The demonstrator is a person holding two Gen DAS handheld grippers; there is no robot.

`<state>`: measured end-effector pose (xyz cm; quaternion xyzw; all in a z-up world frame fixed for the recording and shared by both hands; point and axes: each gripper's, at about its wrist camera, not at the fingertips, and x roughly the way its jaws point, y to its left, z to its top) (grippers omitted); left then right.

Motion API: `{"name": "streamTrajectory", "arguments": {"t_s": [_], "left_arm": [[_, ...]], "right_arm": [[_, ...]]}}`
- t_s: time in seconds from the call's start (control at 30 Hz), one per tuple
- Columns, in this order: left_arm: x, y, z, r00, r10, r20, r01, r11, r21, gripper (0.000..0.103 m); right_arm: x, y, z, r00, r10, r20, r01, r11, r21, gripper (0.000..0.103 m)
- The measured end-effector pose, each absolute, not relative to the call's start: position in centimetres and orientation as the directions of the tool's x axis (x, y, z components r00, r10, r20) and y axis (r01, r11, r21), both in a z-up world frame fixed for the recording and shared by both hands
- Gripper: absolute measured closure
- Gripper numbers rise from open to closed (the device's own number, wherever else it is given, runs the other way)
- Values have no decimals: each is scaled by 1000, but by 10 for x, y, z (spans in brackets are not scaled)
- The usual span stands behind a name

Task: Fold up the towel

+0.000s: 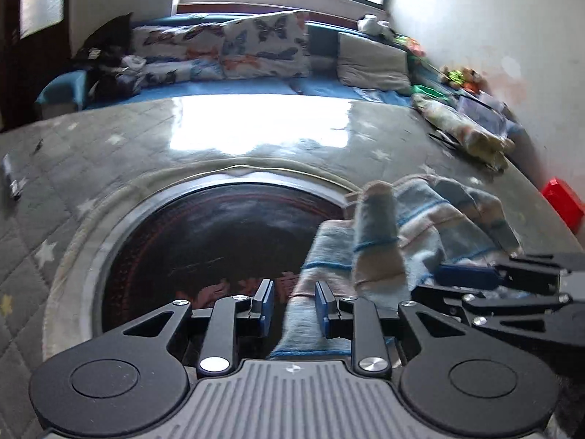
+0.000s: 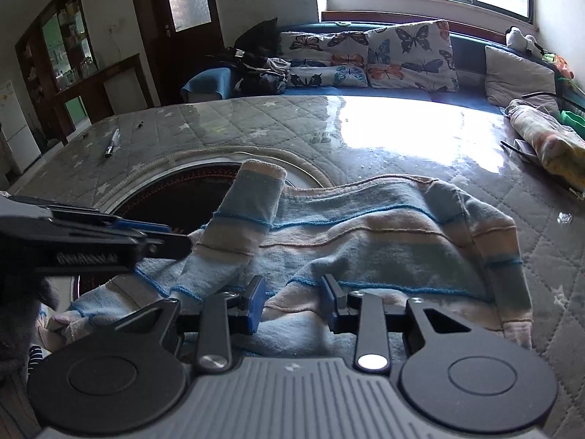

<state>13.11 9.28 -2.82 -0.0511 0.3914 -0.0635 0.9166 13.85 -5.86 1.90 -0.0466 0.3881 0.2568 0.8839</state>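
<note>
A striped blue, beige and white towel lies crumpled on the grey quilted table cover, partly over a round dark glass inset. One corner flap sticks up. My left gripper is open, with a strip of the towel's edge lying in the gap between its blue pads. From the right wrist view the left gripper sits at the towel's left end. My right gripper is open just above the towel's near edge; its side shows in the left wrist view.
The quilted cover with star prints spans the table. A pen lies far left, a rolled patterned cloth far right, a red box by the wall. A sofa with butterfly cushions runs behind the table.
</note>
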Motion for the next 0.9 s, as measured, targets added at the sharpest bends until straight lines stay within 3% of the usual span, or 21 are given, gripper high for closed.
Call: {"name": "streamTrajectory", "arguments": {"t_s": [0.17, 0.3, 0.67, 0.9], "left_arm": [[133, 84, -34, 672, -180, -718, 110, 983, -144, 77], [131, 84, -31, 683, -166, -712, 103, 986, -131, 96], [121, 145, -1, 780, 137, -610, -158, 987, 19, 98], [136, 170, -17, 739, 139, -659, -162, 986, 26, 98]], "right_arm": [[140, -58, 19, 569, 419, -708, -491, 863, 117, 70], [140, -60, 22, 571, 424, -703, -486, 865, 126, 70], [157, -98, 44, 676, 332, -658, -386, 920, 68, 69], [186, -111, 28, 668, 276, -691, -340, 939, 46, 69]]}}
